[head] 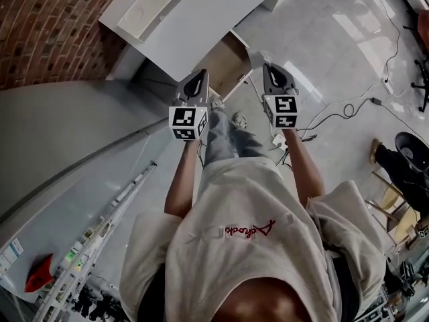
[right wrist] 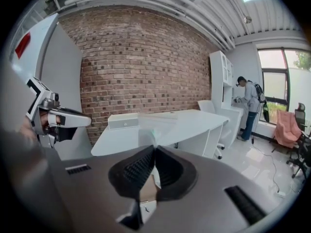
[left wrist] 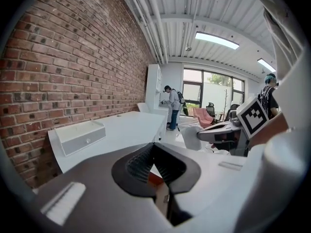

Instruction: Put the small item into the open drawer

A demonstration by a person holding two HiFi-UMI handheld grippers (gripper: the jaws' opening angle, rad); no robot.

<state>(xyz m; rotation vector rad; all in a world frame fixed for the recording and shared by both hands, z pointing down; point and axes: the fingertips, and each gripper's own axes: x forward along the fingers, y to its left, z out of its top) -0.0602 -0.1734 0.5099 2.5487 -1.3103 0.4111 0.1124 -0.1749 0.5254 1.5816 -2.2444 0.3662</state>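
We are holding the right gripper (right wrist: 154,147) in front of the white desk (head: 201,12), jaws pinching a small clear packet (right wrist: 153,126); the open drawer (head: 226,60) is sticking out below the desk's edge; our left gripper (left wrist: 154,145) is hovering before the desk too, jaws together, empty.

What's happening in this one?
A person stands at a white desk with a gripper in each hand. The right gripper is shut on what looks like a small clear bag. The left gripper is shut and empty. The open drawer is just ahead of both; the bag is not in it yet.
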